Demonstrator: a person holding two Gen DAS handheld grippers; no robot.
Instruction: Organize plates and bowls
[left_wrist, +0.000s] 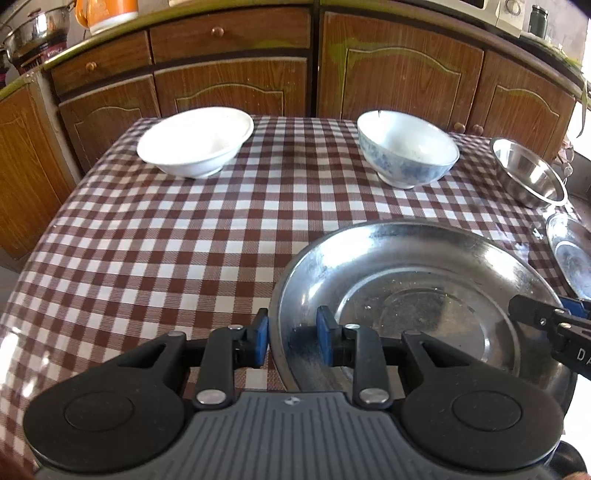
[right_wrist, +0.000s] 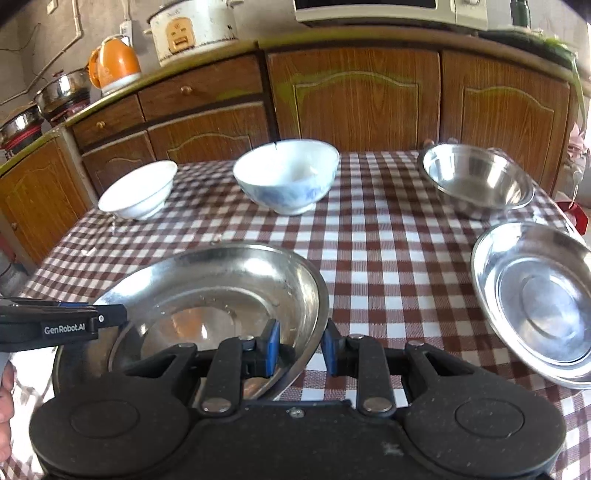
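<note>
At the near edge of the checked table, the left gripper pinches the big steel plate at its nine o'clock rim, while the right gripper clamps its three o'clock rim. Both jaws stand narrow, closed on the metal. A level, even lift would likely keep the plate from slipping. At two o'clock lies a second steel plate; beyond it a steel bowl, a blue-patterned bowl at twelve, a white bowl at ten.

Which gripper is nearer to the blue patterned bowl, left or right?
Neither clearly: both grip the large steel plate. The left gripper holds its left rim, the right gripper its right rim; the blue patterned bowl stands beyond.
</note>
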